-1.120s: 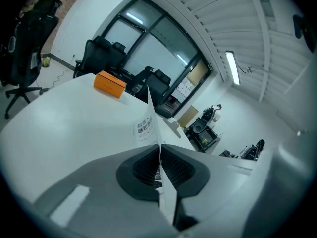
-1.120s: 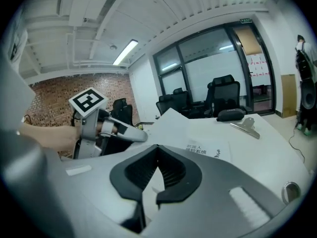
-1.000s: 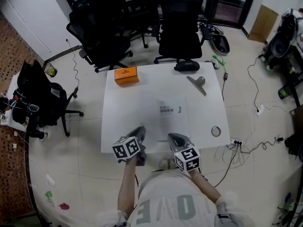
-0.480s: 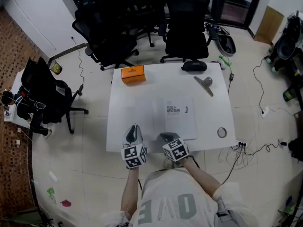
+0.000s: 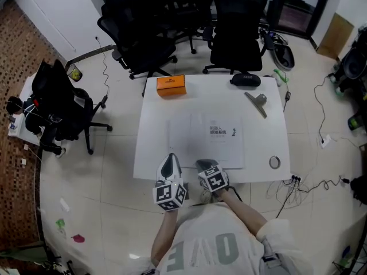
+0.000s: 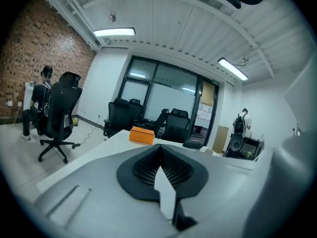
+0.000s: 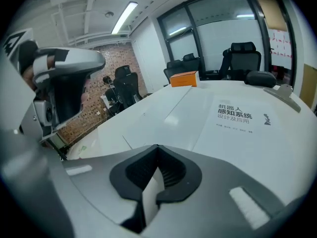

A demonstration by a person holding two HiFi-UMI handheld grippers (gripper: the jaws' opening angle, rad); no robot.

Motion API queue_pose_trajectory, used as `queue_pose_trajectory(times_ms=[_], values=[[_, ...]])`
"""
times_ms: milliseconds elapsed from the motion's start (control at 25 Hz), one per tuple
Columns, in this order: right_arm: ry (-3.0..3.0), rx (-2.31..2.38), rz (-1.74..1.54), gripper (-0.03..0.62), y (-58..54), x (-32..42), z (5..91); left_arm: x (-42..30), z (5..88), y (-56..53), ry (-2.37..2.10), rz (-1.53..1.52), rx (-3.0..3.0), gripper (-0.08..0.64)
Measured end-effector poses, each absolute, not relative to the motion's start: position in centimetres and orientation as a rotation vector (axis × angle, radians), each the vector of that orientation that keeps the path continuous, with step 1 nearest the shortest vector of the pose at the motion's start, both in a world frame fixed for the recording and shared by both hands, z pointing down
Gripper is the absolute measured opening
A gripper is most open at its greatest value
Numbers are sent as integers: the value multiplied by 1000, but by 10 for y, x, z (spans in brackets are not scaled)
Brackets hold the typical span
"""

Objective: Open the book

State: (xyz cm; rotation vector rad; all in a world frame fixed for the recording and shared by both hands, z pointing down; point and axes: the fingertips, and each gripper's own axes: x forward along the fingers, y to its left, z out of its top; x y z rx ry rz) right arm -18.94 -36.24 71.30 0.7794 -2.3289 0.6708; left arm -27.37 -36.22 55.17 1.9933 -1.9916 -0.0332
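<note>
The table is white. The book on it is white too, with small dark letters. The box is orange. The chairs are black, and so is the pouch. The clip is grey. The left gripper and the right gripper are grey with black pads. Each has a cube with black and white squares. The floor has pale tiles. The wall is red-brown brick.
</note>
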Motion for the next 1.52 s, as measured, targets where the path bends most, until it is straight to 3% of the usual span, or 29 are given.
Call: queue_pose_trajectory(times_ms=[240,440,600,760,1000,1520], values=[[-2527,900,806,3,-352,-162,654,-254,532,-358,-1933,-85,2115,11],[-2611,1276,870,3,-335,-77,597,-246,513,-350,-1853,-200,2179,11],[-2512,1555,969,3,-303,-26,600,-257,508,-332,-1850,-248,2182,11],[-2479,1599,1072,3,-281,-15,606,-272,503,-300,-1903,-295,2122,11],[-2687,1602,972,3,-259,-4,563,-275,514,-251,-1983,-278,2049,11],[-2740,1637,816,3,-29,125,537,-133,505,-8,-1986,-258,2134,11]])
